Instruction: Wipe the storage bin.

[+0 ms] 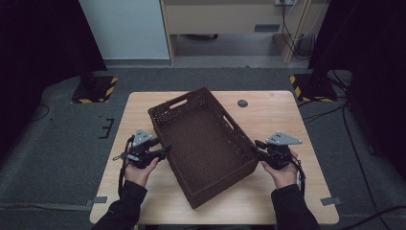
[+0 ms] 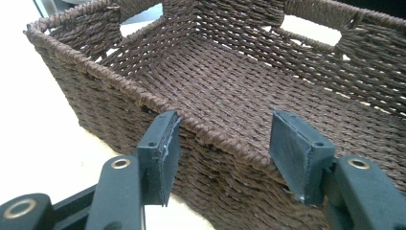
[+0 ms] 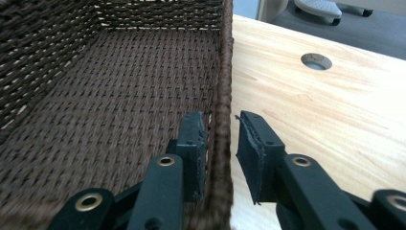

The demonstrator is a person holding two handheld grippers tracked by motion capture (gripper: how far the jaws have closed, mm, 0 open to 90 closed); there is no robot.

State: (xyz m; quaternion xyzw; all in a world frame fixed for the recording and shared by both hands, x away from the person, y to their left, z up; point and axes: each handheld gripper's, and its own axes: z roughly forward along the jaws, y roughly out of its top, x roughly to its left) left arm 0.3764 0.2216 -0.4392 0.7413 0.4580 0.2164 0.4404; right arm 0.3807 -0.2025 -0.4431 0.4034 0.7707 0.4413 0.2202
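Left gripper (image 1: 164, 150): held in the person's left hand (image 1: 140, 168) at the basket's left long wall; jaws spread wide, nothing between the pads; in the left gripper view they stand at the wall's rim, one outside and the other hard to place.
Basket (image 1: 203, 143): brown woven, rectangular, lying askew mid-table; handle slots cut in its walls.
Basket wall by right gripper (image 3: 221, 120): stands between the two jaws, one inside the basket, one outside.
Right gripper (image 1: 254, 146): held in the right hand (image 1: 282, 173); jaws straddle that wall, inner pad touching it, outer pad just apart, so not clamped.
Table (image 1: 268, 120): light wood, with a round hole (image 1: 242, 103) beyond the basket's right side.
Floor: grey carpet, two black-and-yellow striped stand bases (image 1: 95, 89) at the far corners, cables (image 1: 335, 108) trailing right.
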